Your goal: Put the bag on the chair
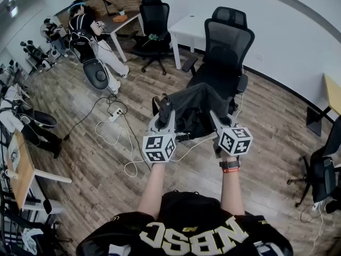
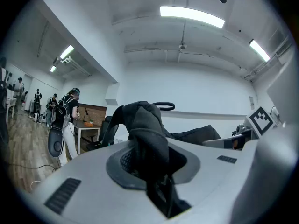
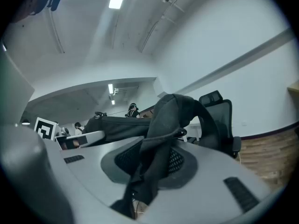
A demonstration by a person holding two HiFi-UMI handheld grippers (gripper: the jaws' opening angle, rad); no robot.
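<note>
A black bag [image 1: 194, 111] hangs between my two grippers, just in front of the seat of a black mesh office chair [image 1: 228, 44]. My left gripper [image 1: 164, 112] is shut on one dark strap [image 2: 148, 143], which bunches up out of its jaws. My right gripper [image 1: 215, 119] is shut on the other strap [image 3: 164, 134] at the bag's right side. The bag's body [image 3: 117, 125] stretches across between them. The chair's backrest [image 3: 219, 120] stands close behind the strap in the right gripper view. The chair's seat is mostly hidden by the bag.
A second black chair [image 1: 154, 20] and a white desk [image 1: 192, 28] stand behind. A person with a backpack [image 1: 85, 33] stands far left. White cables and a power strip [image 1: 114, 113] lie on the wooden floor. Another chair [image 1: 325, 169] is at the right, a wooden table [image 1: 21, 164] at the left.
</note>
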